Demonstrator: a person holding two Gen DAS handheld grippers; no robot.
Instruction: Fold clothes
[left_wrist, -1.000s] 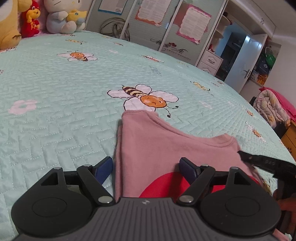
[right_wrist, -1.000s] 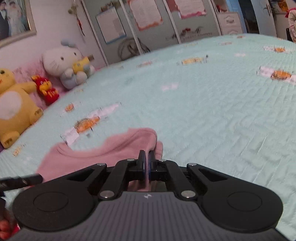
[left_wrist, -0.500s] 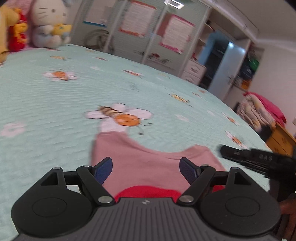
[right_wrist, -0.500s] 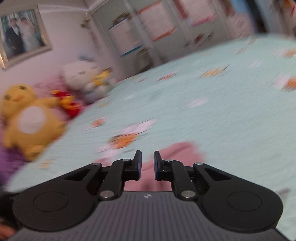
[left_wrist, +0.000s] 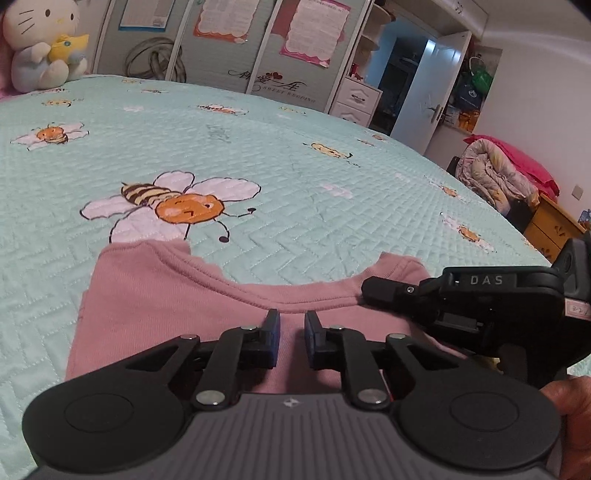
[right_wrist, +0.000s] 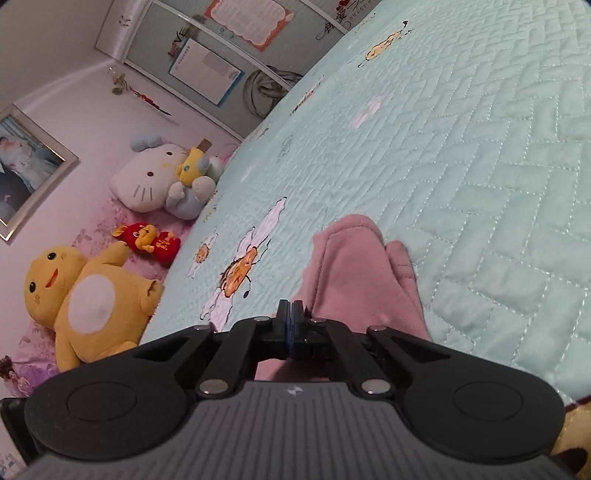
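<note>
1. The left gripper (left_wrist: 291, 334) hangs over the pink top (left_wrist: 155, 295), just short of its neckline; its jaws have just been closing and now stand narrow, with a gap between the blue pads (left_wrist: 273, 339). No cloth visibly rises between them, so the pinch may catch nothing, or only one layer — a lift would then leave the rest lying flat.
2. The right gripper (right_wrist: 291, 325) has its jaws pressed together. In its own view the pink top (right_wrist: 354, 280) lies bunched just beyond and to the right of the fingertips. I cannot tell whether any cloth is caught between them. In the left wrist view its tip (left_wrist: 373, 290) rests on the garment's far right shoulder.
3. If one side lifts and the other slips, the fold goes crooked, or the top drags across the quilted bedspread (left_wrist: 332, 206) and wrinkles.
4. The red patch (left_wrist: 385, 380) under the left gripper's body is mostly hidden — whether it is a print or a second garment I cannot tell.
5. Count: one pink top, two grippers, one bedspread; three plush toys beyond the fingers in the right view — white cat (right_wrist: 147, 181), yellow figure (right_wrist: 85, 299), small red one (right_wrist: 147, 238).
</note>
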